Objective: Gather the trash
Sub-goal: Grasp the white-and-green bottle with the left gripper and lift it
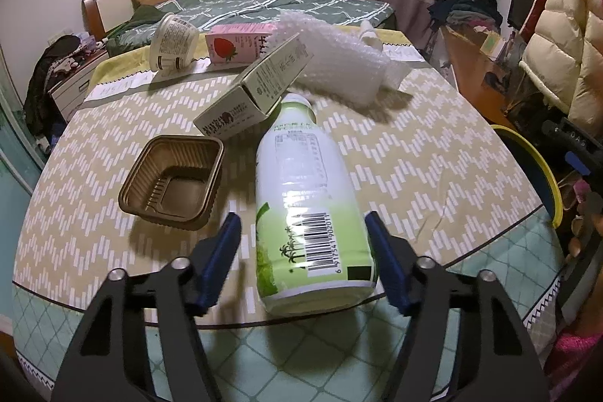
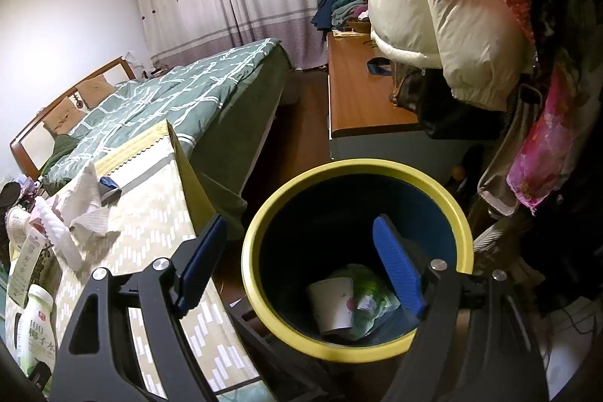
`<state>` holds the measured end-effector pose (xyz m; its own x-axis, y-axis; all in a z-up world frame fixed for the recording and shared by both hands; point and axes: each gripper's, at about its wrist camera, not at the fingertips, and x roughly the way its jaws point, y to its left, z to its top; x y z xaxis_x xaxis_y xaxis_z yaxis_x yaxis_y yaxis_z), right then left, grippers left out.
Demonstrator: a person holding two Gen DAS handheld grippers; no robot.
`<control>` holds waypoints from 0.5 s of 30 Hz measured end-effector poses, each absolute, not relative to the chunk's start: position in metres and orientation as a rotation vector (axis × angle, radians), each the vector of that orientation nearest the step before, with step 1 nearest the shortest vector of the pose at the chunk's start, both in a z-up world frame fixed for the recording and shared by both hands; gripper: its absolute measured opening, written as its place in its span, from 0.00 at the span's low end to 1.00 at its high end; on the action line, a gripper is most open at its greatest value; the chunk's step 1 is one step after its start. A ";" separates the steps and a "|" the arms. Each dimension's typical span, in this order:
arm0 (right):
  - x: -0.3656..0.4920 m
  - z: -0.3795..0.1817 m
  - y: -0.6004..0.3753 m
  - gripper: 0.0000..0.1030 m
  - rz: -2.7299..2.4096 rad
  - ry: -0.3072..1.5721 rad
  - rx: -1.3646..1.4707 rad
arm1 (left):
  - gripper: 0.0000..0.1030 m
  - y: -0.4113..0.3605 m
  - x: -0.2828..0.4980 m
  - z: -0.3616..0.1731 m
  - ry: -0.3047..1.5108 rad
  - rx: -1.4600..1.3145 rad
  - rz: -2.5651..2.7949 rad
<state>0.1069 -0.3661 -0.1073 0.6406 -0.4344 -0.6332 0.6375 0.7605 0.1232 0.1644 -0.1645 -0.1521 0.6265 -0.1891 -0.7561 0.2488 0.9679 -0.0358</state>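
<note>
- The left tongs [image 1: 303, 260] are spread wide, with the base of the green-and-white bottle [image 1: 305, 206] lying on its side on the counter [image 1: 433, 157] between the blue pads; no contact is seen.
- The right tongs [image 2: 301, 264] are held apart and empty over the yellow-rimmed bin [image 2: 260, 292], where a paper cup [image 2: 331, 304] and wrappers already lie.
- The step in hand is judged to be the pick-up of the bottle.
- Next, the left tongs must be closed squarely on the rounded body, which may roll or slip.
</note>
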 end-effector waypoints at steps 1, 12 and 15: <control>0.107 -0.107 -0.366 0.73 -0.623 0.620 0.354 | 0.54 -0.166 0.165 -0.153 0.857 0.080 -0.252; 0.107 -0.107 -0.367 0.73 -0.609 0.618 0.367 | 0.50 -0.164 0.152 -0.123 0.758 0.145 -0.285; 0.106 -0.107 -0.367 0.73 -0.608 0.616 0.369 | 0.50 -0.162 0.147 -0.107 0.724 0.145 -0.308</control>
<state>0.1065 -0.3667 -0.1072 0.6521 -0.4168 -0.6333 0.6277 0.7653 0.1426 0.1468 -0.1622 -0.1074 0.7067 -0.2264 -0.6703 0.3261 0.9450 0.0247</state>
